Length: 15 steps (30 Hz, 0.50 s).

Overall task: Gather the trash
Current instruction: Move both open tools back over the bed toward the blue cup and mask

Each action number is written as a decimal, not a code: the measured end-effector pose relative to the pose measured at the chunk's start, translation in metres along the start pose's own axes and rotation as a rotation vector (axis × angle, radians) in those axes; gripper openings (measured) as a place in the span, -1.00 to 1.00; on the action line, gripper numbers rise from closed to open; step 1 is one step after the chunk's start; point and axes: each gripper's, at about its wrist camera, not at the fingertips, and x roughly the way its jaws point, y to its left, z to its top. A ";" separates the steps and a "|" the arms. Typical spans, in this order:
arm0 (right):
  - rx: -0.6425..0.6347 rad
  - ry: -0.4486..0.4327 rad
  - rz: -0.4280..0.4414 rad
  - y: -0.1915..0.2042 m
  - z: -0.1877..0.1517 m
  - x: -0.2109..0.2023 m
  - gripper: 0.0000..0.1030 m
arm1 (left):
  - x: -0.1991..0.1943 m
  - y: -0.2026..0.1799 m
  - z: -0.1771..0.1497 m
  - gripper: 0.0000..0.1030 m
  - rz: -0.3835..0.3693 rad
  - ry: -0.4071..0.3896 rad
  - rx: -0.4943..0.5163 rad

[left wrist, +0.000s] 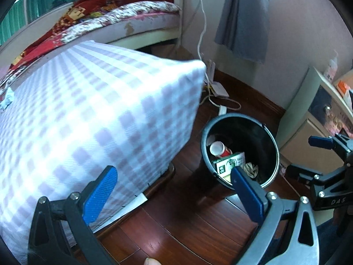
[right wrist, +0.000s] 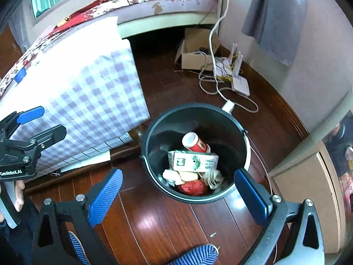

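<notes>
A black bin (right wrist: 146, 145) stands on the dark wooden floor. It holds a red paper cup (right wrist: 195, 143), a green-and-white carton (right wrist: 192, 161), a crumpled tissue (right wrist: 213, 176) and a red bag (right wrist: 192, 187). My right gripper (right wrist: 178, 196) hangs open just above the bin's near rim with nothing between its fingers. In the left wrist view the bin (left wrist: 204, 145) sits ahead and to the right, with the cup (left wrist: 218, 149) and carton (left wrist: 229, 162) inside. My left gripper (left wrist: 174, 194) is open and empty, left of the bin, beside the checked cloth.
A checked purple-and-white cloth (left wrist: 99, 114) covers a low piece of furniture left of the bin. Behind lie a bed (right wrist: 172, 2), a cardboard box (right wrist: 198, 50), white cables and a router (right wrist: 240, 86). A beige cabinet (right wrist: 308, 194) stands on the right. Striped slippers (right wrist: 198, 256) show below.
</notes>
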 end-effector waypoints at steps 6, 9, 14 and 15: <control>-0.024 -0.035 0.032 0.021 0.014 -0.011 0.98 | -0.025 0.018 0.005 0.99 0.020 -0.046 -0.035; -0.045 -0.065 0.051 0.037 0.023 -0.019 0.98 | -0.034 0.027 0.006 0.99 0.038 -0.063 -0.051; -0.062 -0.104 0.080 0.058 0.035 -0.027 0.98 | -0.050 0.054 0.006 0.99 0.077 -0.096 -0.099; -0.063 -0.111 0.089 0.063 0.039 -0.028 0.98 | -0.054 0.061 0.005 0.99 0.089 -0.103 -0.112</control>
